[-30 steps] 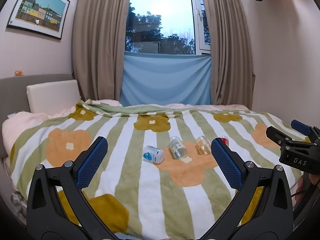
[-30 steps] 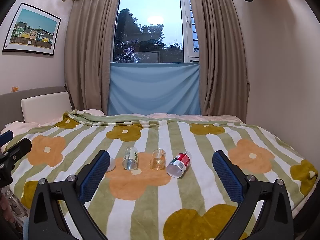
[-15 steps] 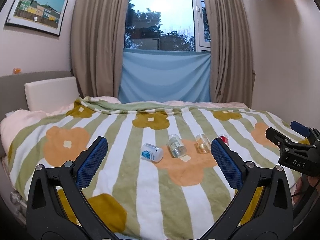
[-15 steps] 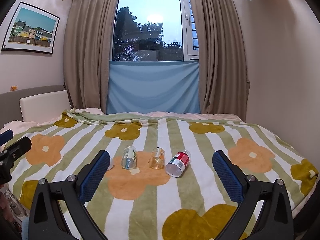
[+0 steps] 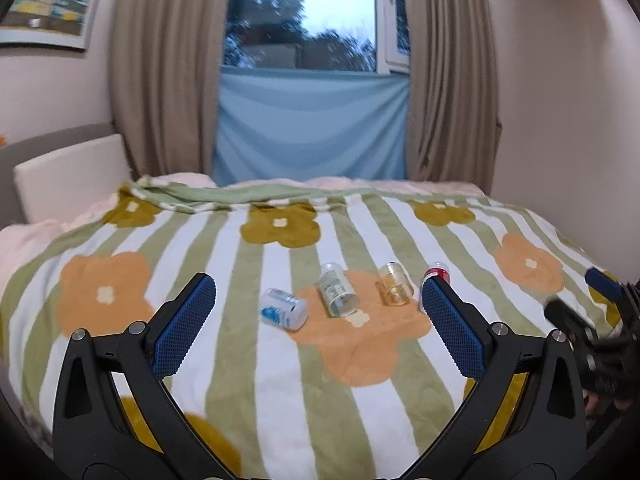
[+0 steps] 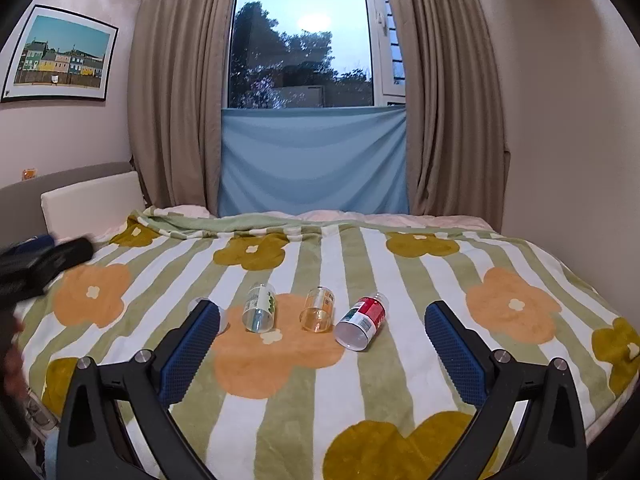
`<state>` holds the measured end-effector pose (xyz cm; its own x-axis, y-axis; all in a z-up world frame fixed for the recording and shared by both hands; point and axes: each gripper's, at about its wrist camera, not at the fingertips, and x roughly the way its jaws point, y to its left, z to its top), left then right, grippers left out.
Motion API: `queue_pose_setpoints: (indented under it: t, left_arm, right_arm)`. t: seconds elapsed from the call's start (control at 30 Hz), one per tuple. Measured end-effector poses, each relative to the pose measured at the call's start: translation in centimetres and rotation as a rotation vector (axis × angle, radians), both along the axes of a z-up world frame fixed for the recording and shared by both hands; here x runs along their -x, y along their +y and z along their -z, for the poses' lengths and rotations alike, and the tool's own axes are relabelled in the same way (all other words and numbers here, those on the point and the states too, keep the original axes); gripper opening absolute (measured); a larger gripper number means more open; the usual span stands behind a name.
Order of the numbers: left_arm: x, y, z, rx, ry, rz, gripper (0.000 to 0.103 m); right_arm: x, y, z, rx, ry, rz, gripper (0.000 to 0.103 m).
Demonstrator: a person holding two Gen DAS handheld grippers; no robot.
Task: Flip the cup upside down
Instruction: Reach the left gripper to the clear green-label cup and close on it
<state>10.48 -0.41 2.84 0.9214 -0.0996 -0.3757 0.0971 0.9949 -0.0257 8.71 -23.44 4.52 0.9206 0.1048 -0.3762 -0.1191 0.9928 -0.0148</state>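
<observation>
Left wrist view
My left gripper (image 5: 316, 312): blue-padded jaws spread wide, nothing between them, held above the bed.
Cups: four small cups lie on their sides in a row on the striped, flower-printed blanket (image 5: 248, 360). From the left: white plastic cup with blue print (image 5: 283, 308), clear cup with green label (image 5: 338, 295), clear amber-tinted cup (image 5: 396, 289), red-labelled cup (image 5: 437, 273) partly hidden behind my finger pad.
My right gripper (image 5: 592, 320): blurred at the right edge; I cannot tell its jaws here.

Right wrist view
My right gripper (image 6: 320, 340): jaws wide apart, holding nothing.
Cups: the red-labelled one lies just ahead, open end toward me; all apart from my pads.
Left gripper: dark blur at the left edge.
</observation>
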Motion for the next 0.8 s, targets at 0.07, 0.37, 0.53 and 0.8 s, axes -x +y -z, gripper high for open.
queue_pose_setpoints:
  t: [0.07,0.37,0.53,0.8]
  left_arm:
    - [-3.0,-0.3,-0.5,-0.008,0.043,0.022,0.103]
    - [-21.2,-2.9,2.8,-0.035,0.401,0.112,0.103]
    - [-29.3,-4.0,8.4,-0.054,0.588,0.088,0.103]
    - [-38.1,-5.7,17.6,-0.117,0.863,0.013,0.103]
  right_arm:
    - [-0.6,-0.1,-0.1,0.009,0.019,-0.01,0.103]
    - [-2.5,-2.1,0.1,0.002,0.026,-0.068,0.103]
    - [-3.5,-2.6,2.0,0.007,0.039,-0.109,0.103]
    - [-5.5,-2.9,5.4,-0.015,0.088,-0.157,0.103]
